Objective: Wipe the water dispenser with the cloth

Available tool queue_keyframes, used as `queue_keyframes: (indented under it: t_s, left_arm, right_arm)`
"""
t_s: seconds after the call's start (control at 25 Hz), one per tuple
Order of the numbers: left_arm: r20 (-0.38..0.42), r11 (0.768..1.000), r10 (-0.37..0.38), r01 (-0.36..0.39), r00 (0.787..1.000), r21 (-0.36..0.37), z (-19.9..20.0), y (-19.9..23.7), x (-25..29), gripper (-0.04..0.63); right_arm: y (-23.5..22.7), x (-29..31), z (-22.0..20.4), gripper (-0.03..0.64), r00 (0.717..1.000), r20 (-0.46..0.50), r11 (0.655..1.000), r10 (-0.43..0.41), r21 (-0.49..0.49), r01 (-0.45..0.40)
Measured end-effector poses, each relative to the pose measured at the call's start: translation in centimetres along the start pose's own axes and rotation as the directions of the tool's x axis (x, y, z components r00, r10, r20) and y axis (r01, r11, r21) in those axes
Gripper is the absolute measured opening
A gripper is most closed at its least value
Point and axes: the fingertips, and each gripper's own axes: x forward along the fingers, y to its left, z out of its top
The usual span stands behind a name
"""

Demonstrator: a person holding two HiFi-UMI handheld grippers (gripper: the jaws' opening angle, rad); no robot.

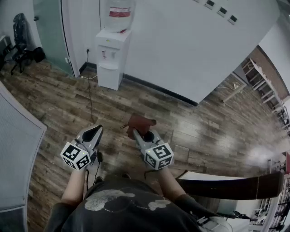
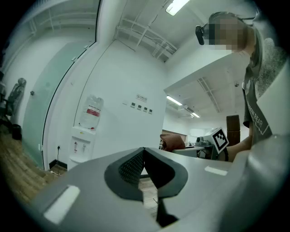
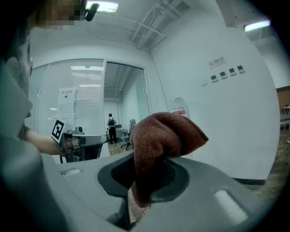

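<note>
The cloth (image 3: 166,134), a brown bunched wad, is sitting clamped between the jaws of the right gripper (image 3: 146,179), with most of it bulging up and forward past the fingertips. The water dispenser (image 1: 111,58) is standing against the white wall, well ahead of both pairs of fingertips and not touching either.

The left gripper (image 2: 144,153) is carrying nothing, and its jaw tips are meeting with only floor showing in the gap below them.

Several things could be going wrong from here:
- **Cloth slipping:** the jaws appear to be biting only a narrow fold, so pressing it hard on the cabinet could be dragging it free.
- **Taps:** a wad this thick could be pushing the two taps on the dispenser's front and letting water out.
- **Bottle:** a careless sweep near the top could be knocking the bottle (image 1: 120,13) seated there.
- **Cable:** a thin cable (image 1: 90,97) is trailing over the wood floor between the fingers and the dispenser, so it looks likely to be catching a foot.

In the right gripper view the cloth is covering nearly all of the dispenser, with just the bottle's top peeking beside it. How deep the cloth is reaching into the jaws is hard to tell. The dispenser's far side and back are not showing in any view.
</note>
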Motion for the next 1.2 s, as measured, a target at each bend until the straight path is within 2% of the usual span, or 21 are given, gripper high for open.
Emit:
queue_keyframes:
  t_s: [0.4, 0.6, 0.84, 0.96, 1.2]
  left_arm:
    - [0.003, 1.000, 0.024, -0.024, 1.000, -0.006, -1.1, -2.6, 1.9, 0.008]
    - [-0.002, 0.998, 0.059, -0.059, 0.998, -0.013, -1.8, -3.4, 2.3, 0.008]
    - [-0.011, 0.994, 0.104, -0.104, 0.995, -0.020, -2.7, -3.5, 2.3, 0.008]
    - [-0.035, 0.993, 0.114, -0.115, 0.993, -0.030, -2.7, -2.9, 2.3, 0.008]
    - [-0.039, 0.992, 0.113, -0.115, 0.993, -0.057, -3.6, 1.4, 4.4, 0.008]
  right_arm:
    - [-2.2, -2.4, -1.1, 0.055, 1.000, -0.011, 1.000, 0.023, 0.005, -0.023]
    - [-2.5, -3.2, -1.4, 0.055, 0.998, -0.001, 0.997, 0.070, -0.017, -0.070]
    - [-3.6, -3.0, -2.5, 0.055, 0.995, -0.001, 0.995, 0.101, 0.012, -0.101]
    - [-3.8, -2.0, -2.6, 0.056, 0.994, -0.006, 0.994, 0.105, 0.033, -0.105]
    - [-5.5, 1.6, -2.9, 0.057, 0.996, -0.022, 0.996, 0.084, 0.028, -0.083]
